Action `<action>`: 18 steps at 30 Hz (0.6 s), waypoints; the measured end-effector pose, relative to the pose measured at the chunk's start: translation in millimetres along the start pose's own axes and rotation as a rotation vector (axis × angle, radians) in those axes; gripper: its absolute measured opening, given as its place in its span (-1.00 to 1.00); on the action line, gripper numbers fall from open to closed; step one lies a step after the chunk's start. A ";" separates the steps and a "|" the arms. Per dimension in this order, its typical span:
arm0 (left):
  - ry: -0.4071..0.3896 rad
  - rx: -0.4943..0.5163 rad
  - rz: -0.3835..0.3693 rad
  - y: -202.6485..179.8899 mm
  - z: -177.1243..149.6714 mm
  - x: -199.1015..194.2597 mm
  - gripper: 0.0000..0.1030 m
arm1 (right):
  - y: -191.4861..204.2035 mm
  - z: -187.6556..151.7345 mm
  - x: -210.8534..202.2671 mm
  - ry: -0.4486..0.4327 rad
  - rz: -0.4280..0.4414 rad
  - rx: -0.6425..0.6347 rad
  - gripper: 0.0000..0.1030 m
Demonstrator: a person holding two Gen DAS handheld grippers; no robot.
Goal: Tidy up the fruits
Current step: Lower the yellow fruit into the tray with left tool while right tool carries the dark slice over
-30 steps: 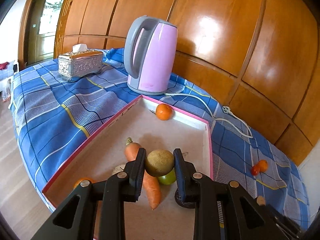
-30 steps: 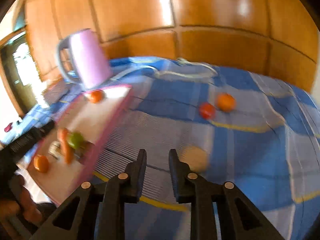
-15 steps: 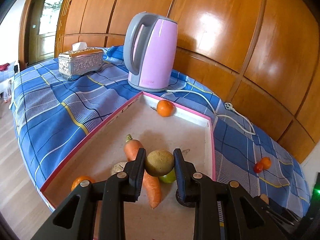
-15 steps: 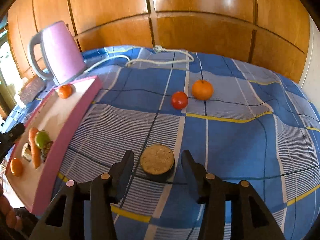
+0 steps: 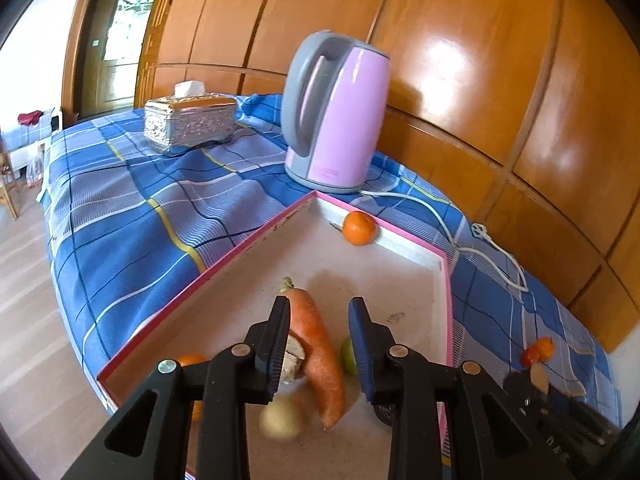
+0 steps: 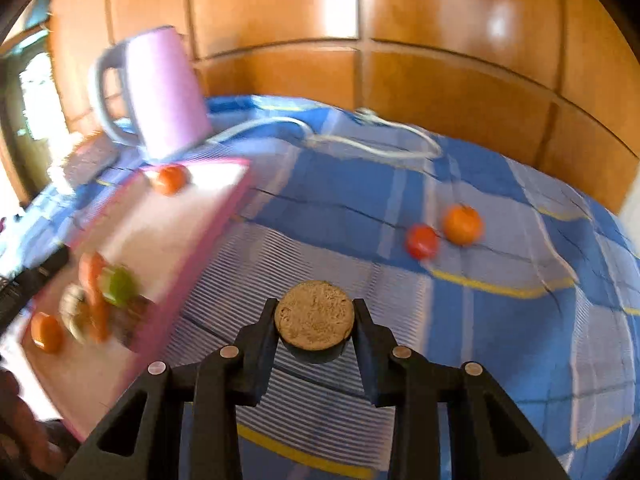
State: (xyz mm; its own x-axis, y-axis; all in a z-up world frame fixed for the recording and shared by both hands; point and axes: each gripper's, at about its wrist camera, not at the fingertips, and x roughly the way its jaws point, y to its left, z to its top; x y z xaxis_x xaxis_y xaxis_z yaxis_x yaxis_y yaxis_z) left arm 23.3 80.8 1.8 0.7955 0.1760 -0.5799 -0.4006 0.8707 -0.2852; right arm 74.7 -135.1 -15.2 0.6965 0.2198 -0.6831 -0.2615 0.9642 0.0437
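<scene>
My left gripper [image 5: 319,322] is open and empty above the pink-rimmed tray [image 5: 447,280]. A small brown round fruit [image 5: 281,418], blurred, lies on the tray floor below it, beside a carrot [image 5: 318,354], a green fruit [image 5: 349,356] and an orange [image 5: 191,361]. Another orange [image 5: 359,228] sits at the tray's far corner. My right gripper [image 6: 315,322] is shut on a round brown-topped dark piece [image 6: 314,317], just above the blue cloth. A red tomato [image 6: 421,241] and an orange [image 6: 462,224] lie on the cloth beyond it.
A pink kettle [image 5: 337,112] stands behind the tray, its white cord [image 5: 460,232] trailing right. A silver tissue box [image 5: 190,123] sits far left. The blue checked cloth [image 5: 140,208] covers the table; wooden wall panels stand close behind. The table edge drops off at left.
My left gripper opened and the brown fruit dropped onto the tray. My right gripper closed on the round brown-topped piece and lifted it, swinging left.
</scene>
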 end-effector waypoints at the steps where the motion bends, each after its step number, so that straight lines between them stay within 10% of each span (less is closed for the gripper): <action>1: 0.005 -0.010 0.001 2.1 0.4 1.0 -0.37 | 9.1 6.6 -0.1 -0.008 0.025 -0.016 -0.31; 11: 0.023 -0.058 0.008 9.7 1.3 4.3 -0.24 | 10.8 18.1 -9.8 -0.054 0.050 -0.004 -0.31; 18: 0.017 -0.158 0.018 25.7 3.5 2.9 0.33 | -26.8 1.5 -13.1 -0.021 0.030 0.112 -0.32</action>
State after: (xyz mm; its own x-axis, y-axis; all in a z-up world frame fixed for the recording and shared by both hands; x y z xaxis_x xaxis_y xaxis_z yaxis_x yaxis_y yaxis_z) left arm 16.9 105.3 -4.5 0.7800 0.1819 -0.5988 -0.4825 0.7841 -0.3904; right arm 73.6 -163.6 -6.3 0.7035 0.2508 -0.6649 -0.2070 0.9674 0.1459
